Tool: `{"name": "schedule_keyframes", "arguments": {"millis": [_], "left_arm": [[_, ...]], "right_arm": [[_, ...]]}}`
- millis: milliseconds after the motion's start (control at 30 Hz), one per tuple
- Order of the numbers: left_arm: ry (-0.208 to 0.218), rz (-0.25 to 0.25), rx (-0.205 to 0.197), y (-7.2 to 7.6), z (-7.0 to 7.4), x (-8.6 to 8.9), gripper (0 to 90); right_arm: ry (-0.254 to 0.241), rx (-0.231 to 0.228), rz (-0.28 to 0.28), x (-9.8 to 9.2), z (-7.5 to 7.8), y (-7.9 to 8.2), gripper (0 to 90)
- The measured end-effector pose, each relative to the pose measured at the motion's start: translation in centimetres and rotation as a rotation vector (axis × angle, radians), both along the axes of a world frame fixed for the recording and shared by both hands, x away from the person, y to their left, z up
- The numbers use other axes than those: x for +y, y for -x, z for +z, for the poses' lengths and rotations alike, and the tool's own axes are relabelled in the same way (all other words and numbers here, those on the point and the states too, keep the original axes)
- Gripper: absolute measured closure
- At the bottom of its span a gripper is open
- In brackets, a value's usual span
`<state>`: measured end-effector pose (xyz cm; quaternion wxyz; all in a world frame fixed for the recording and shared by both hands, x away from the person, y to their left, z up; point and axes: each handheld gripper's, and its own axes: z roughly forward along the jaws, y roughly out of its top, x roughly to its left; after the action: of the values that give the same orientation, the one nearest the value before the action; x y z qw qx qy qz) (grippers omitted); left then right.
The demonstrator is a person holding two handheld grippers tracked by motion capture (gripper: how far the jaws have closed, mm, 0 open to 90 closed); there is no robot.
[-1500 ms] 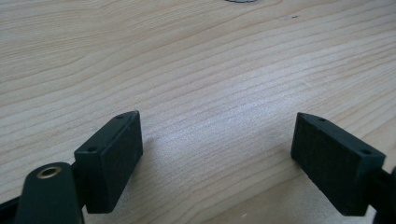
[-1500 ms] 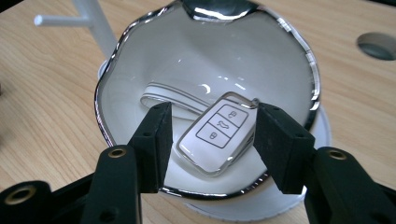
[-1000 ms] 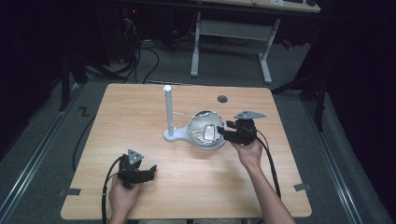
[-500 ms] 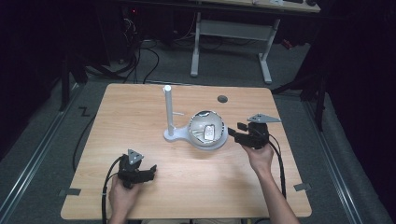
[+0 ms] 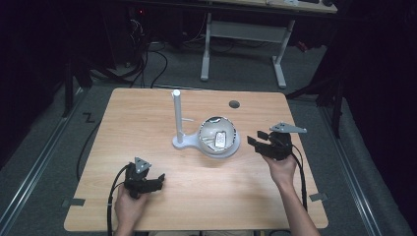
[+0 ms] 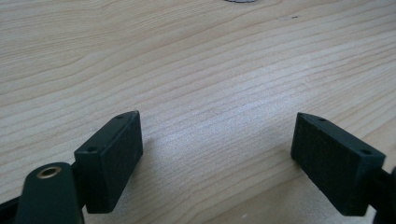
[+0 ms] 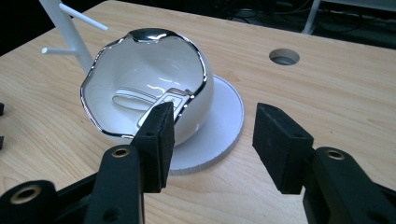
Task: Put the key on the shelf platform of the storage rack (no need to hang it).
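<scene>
A white bowl with a wavy silver rim (image 5: 218,137) (image 7: 144,93) sits on the round base (image 7: 224,126) of a white stand with an upright post (image 5: 176,115) near the table's middle. A small flat silver object (image 5: 220,139) (image 7: 164,105) lies inside the bowl. My right gripper (image 5: 253,139) (image 7: 212,140) hovers open just right of the bowl, jaws pointing at it, nothing between them. My left gripper (image 5: 160,180) (image 6: 217,158) rests low at the front left, jaws wide open over bare wood.
The wooden table (image 5: 147,108) has a round cable hole (image 5: 234,104) (image 7: 284,56) at the back right. Thin pegs (image 7: 84,17) stick out of the stand's post. Dark floor, cables and a white desk frame (image 5: 243,34) lie beyond the far edge.
My right gripper has drawn back to the right, from over the bowl's rim to a spot clear of it. The left gripper has stayed put.
</scene>
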<state>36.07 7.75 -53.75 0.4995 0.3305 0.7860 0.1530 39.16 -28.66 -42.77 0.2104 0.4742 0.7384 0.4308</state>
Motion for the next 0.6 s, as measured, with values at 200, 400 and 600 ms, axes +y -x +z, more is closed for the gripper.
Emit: {"name": "schedule_keyframes", "arguments": {"millis": [200,400,600], "left_arm": [[-0.001,-0.001,-0.002,0.0,0.0,0.0,17.0],[-0.002,-0.002,-0.002,0.0,0.0,0.0,17.0],[-0.003,-0.002,-0.003,0.0,0.0,0.0,17.0]], "right_arm": [[-0.014,0.01,-0.032,-1.4,-0.5,0.8,49.2],[-0.013,0.011,-0.048,-2.5,-0.7,1.7,49.2],[-0.021,0.013,-0.064,-3.4,-1.2,2.6,49.2]]}}
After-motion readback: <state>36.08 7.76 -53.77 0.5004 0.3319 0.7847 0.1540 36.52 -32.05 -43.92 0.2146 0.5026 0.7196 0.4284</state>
